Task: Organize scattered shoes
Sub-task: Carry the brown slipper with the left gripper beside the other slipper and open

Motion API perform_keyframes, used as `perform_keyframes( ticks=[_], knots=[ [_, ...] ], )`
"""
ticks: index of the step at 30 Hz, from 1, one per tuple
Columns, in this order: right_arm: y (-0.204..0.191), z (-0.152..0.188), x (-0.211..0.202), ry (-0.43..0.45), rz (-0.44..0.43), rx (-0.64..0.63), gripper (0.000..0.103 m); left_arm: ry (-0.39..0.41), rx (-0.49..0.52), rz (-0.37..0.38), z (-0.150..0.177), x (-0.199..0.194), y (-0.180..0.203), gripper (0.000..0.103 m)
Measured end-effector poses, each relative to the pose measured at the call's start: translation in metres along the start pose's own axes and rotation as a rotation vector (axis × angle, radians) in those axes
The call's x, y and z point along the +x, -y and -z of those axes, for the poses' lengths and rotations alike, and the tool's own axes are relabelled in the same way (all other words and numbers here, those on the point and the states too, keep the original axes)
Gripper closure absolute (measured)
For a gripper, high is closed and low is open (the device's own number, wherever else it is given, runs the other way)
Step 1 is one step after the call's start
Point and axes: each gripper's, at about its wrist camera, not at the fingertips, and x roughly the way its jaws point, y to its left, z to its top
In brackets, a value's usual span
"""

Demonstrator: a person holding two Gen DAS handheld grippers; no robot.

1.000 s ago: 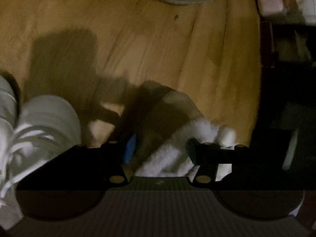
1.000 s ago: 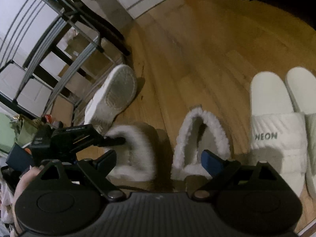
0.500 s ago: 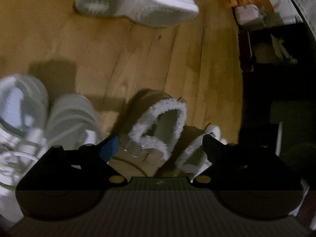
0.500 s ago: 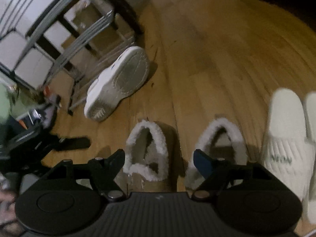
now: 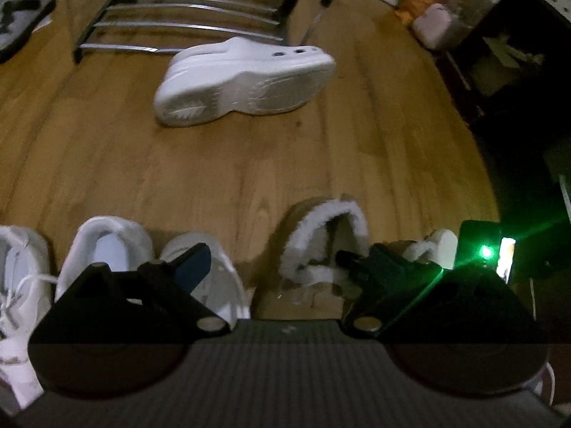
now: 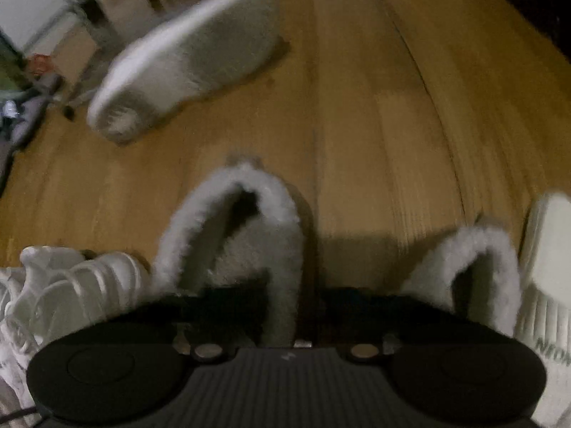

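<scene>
Two views give us the count. From the left wrist, going left to right along the near edge of the wooden floor (image 5: 221, 178), we see two white sneakers (image 5: 107, 246) side by side, a third white shoe (image 5: 221, 278) just beside them, then one fur-lined slipper (image 5: 321, 242) and, partly hidden behind the gripper finger, a second fur-lined slipper (image 5: 435, 242). Well apart from this row, one white clog (image 5: 246, 78) lies tipped on its side, sole toward us, near a metal shoe rack (image 5: 178, 18). Our left hand-held gripper (image 5: 273, 260) hangs above the row with its fingers spread wide, holding nothing.

From the right wrist, again left to right, we count white sneakers (image 6: 71, 285) at the left edge, blurred so that their number is unclear, then the first fur-lined slipper (image 6: 232, 235), the second fur-lined slipper (image 6: 474, 267), and one white slide (image 6: 549, 285) with lettering on its strap, touching the second slipper. The clog (image 6: 185, 60) sits farther off, upper left. Our right hand-held gripper (image 6: 296, 306) is low over the first slipper, its fingers set on either side of the slipper's right wall; we cannot tell whether they are pressing it.
</scene>
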Motion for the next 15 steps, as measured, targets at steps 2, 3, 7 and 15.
perform_keyframes(
  ticks=[2, 3, 7, 15],
  knots=[
    [0.006, 0.003, -0.010, 0.013, -0.053, 0.002, 0.096, -0.032, 0.031, -0.037, 0.002, 0.008, 0.005, 0.007],
    [0.008, 0.004, -0.014, 0.009, -0.073, 0.002, 0.096, -0.046, 0.045, -0.051, 0.004, 0.012, 0.007, 0.007],
    [0.019, 0.009, -0.027, -0.045, -0.155, 0.002, 0.096, -0.074, 0.117, -0.131, 0.017, 0.024, 0.022, 0.007],
    [0.055, 0.039, -0.053, -0.066, -0.158, 0.139, 0.079, -0.122, 0.202, -0.170, 0.049, 0.031, 0.053, 0.007]
  ],
)
